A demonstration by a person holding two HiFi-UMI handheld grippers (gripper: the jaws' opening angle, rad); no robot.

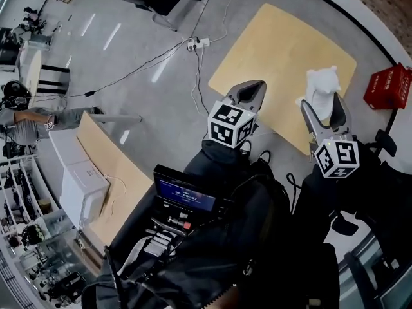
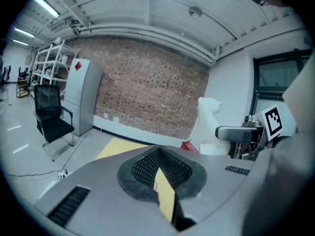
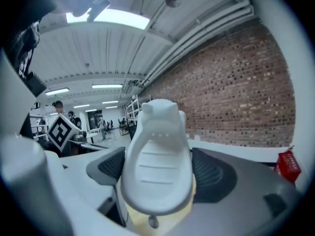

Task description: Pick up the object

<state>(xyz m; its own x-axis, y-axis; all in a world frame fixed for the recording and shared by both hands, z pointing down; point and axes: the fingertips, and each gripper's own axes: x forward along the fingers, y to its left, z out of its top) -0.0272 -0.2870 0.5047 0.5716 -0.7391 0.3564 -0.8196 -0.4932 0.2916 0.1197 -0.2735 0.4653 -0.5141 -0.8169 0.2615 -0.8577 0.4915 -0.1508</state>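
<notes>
A pale wooden table (image 1: 270,50) stands far right on the grey floor (image 1: 148,89). A white power strip (image 1: 196,43) (cables trailing from it) lies on the floor just left of it, and a red crate (image 1: 388,85) sits right of it. Nearer left, a second wooden table (image 1: 106,159) carries a thin cable (image 1: 118,188).

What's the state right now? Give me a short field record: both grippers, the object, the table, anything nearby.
Left gripper: shut, nothing between its jaws, held up over the floor beside the table.
Right gripper: shut on the white moulded plastic figure, one pad on each side.
White figure: upright in the right gripper; appears lifted off the table.
Light wooden rounded table: nothing seen on its visible top.
Red plastic crate: on the floor beyond the table's right edge.
Task status: object looks picked up.
</notes>
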